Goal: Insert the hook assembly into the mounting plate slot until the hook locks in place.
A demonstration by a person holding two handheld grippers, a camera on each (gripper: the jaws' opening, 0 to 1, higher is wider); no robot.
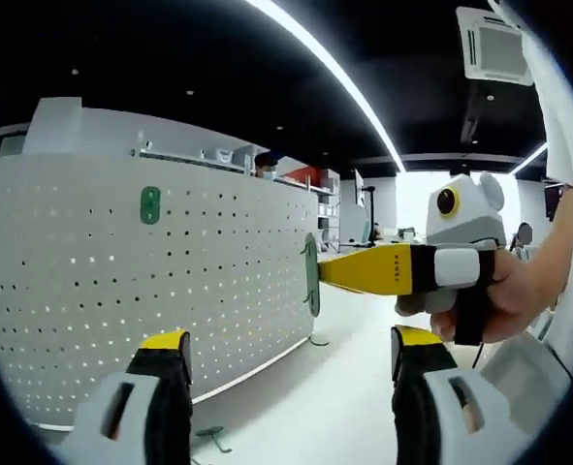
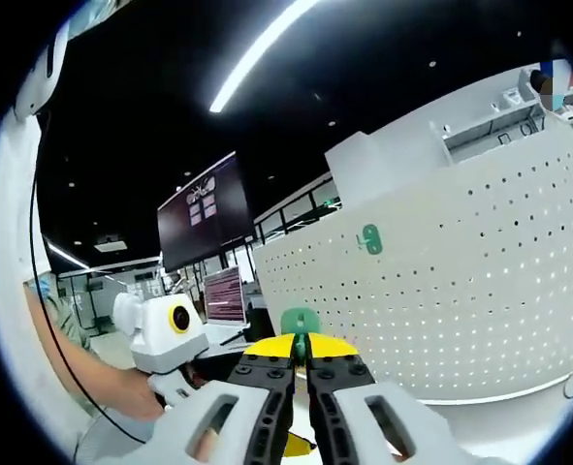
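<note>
The right gripper (image 2: 302,366), clamped on the green hook (image 2: 300,321), hangs in the air off the pegboard's (image 2: 461,291) end edge, well apart from the green plate (image 2: 368,239); a tilted approach could miss the slot. The left gripper (image 1: 291,354) hovers open, level, facing the board.

ceiling light strip (image 1: 334,73), ceiling vent (image 1: 494,44), dark wall screen (image 2: 202,221)

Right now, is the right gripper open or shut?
Shut: the right gripper pinches a green hook piece, its jaws nearly touching.
</note>
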